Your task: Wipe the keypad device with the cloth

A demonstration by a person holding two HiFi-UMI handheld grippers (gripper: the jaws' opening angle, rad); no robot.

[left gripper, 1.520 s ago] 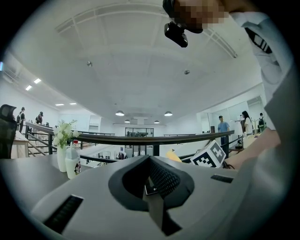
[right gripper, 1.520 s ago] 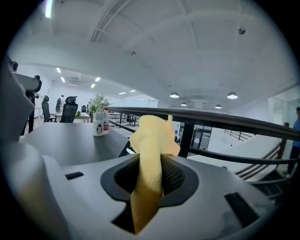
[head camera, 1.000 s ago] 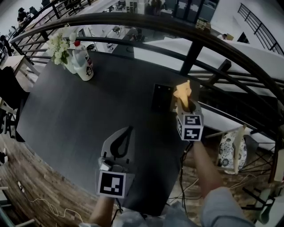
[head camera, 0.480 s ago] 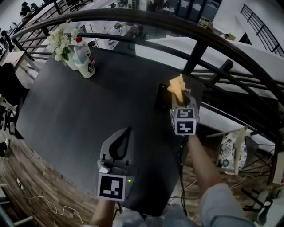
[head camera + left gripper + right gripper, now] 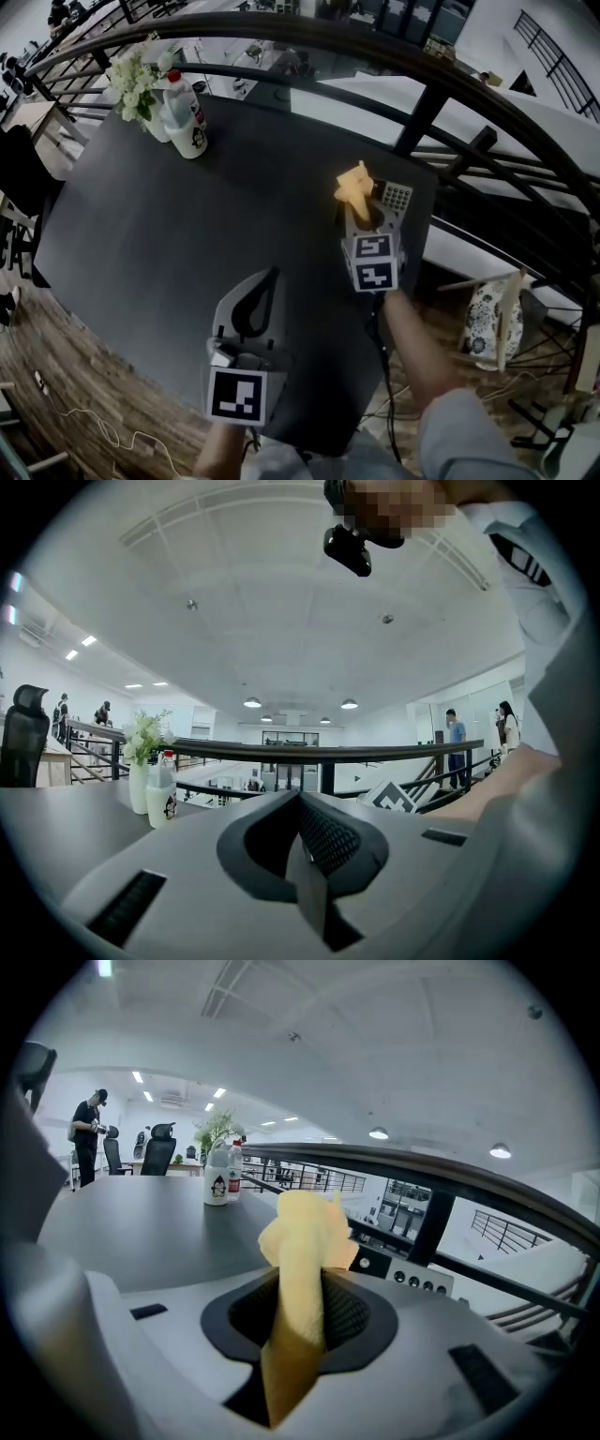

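Observation:
The keypad device (image 5: 395, 197) lies at the table's far right edge, its grey keys showing; in the right gripper view the keypad device (image 5: 405, 1277) sits just past the jaws. My right gripper (image 5: 360, 202) is shut on the yellow cloth (image 5: 352, 182), which hangs over the device's left part. In the right gripper view the cloth (image 5: 302, 1260) stands pinched up between the jaws of the right gripper (image 5: 305, 1283). My left gripper (image 5: 270, 277) rests low over the near table, shut on nothing. The left gripper view shows the left gripper (image 5: 302, 806) with its jaws closed together.
A white bottle with a red cap (image 5: 188, 117) and a vase of white flowers (image 5: 141, 84) stand at the dark table's (image 5: 141, 225) far left corner. A curved metal railing (image 5: 427, 98) runs behind the table. A patterned bag (image 5: 486, 314) lies on the floor below right.
My right gripper has carried the cloth leftward across the keypad device, uncovering the keys on its right side. The left gripper has stayed put.

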